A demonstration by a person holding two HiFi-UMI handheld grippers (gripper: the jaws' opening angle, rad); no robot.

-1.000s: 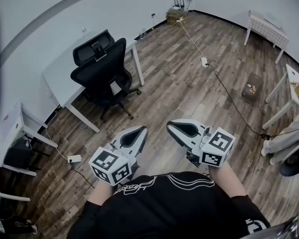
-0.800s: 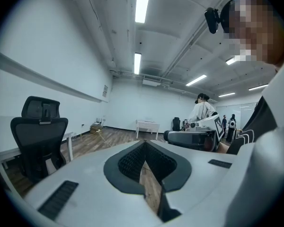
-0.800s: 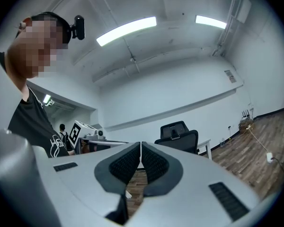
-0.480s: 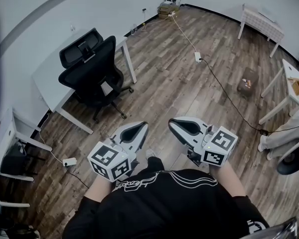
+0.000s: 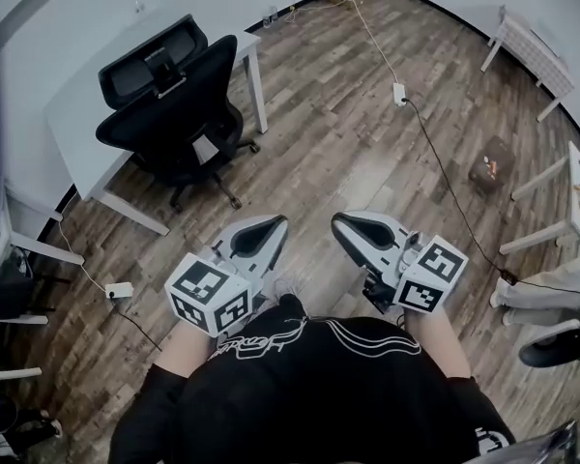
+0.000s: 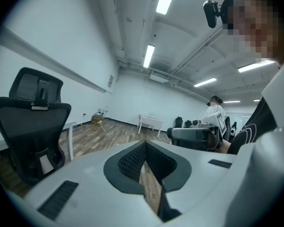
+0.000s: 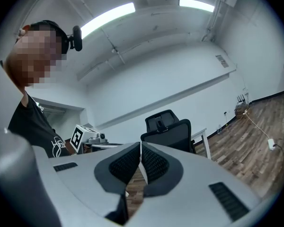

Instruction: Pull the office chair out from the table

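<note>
Approach stage, I'd say: the office chair point(image 5: 174, 114) sits tucked against the bench's point(image 5: 72, 129) room-side long edge, well apart from both grippers. Left gripper point(image 5: 269, 226): fingers pressed together, empty. Right gripper point(image 5: 346, 224): the same. The next move calls for getting closer, spreading the fingers and taking the backrest.
</note>
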